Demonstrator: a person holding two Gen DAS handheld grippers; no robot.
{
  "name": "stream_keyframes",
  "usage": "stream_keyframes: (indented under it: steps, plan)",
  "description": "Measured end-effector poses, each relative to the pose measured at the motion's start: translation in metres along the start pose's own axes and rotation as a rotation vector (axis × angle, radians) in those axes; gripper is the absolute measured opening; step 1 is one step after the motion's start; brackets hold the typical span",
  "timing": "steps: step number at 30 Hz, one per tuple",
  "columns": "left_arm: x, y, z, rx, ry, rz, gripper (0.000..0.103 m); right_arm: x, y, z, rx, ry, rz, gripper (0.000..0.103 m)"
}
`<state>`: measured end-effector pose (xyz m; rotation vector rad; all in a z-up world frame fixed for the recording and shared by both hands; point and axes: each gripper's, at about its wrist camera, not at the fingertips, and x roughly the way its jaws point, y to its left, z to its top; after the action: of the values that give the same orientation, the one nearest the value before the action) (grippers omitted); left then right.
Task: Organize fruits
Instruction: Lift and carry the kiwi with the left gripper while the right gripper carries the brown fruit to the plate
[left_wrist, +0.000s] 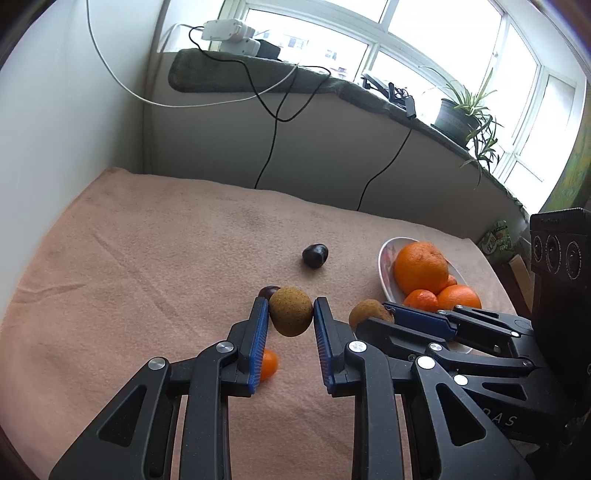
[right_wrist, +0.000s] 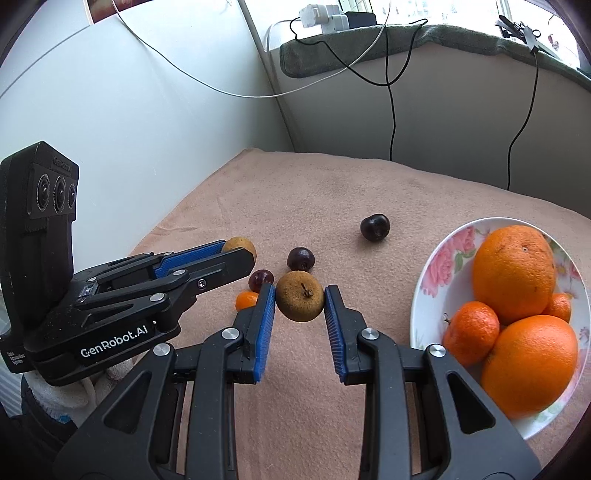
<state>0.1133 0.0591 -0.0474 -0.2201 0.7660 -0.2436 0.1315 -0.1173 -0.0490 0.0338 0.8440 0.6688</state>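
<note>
the floral plate (right_wrist: 439, 258) at my right holds two big oranges (right_wrist: 513, 273) and a couple of small mandarins (right_wrist: 471, 332), sitting on the peach blanket (right_wrist: 314, 192) over the table. my left claw (left_wrist: 291, 314) is pinched on a brown russet fruit (left_wrist: 290, 311) and my right claw (right_wrist: 300, 297) grips another brown fruit (right_wrist: 300, 295) with its stem facing me, both claws reaching forward side by side just above the blanket. loose on the blanket are three dark cherries (right_wrist: 375, 227), one well apart from the other two, and a tiny orange (right_wrist: 246, 300) beside my right claw's left finger.
</note>
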Motion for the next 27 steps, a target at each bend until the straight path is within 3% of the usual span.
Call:
stream_keyframes:
  steps: [18,27]
  plan:
    - [0.005,-0.046,0.0,0.057,0.007,-0.07,0.023,-0.062,-0.038,-0.003,0.073,-0.1,-0.066,0.029]
    - [0.02,-0.073,0.0,0.09,0.034,-0.112,0.023,-0.094,-0.083,-0.009,0.152,-0.142,-0.143,0.029]
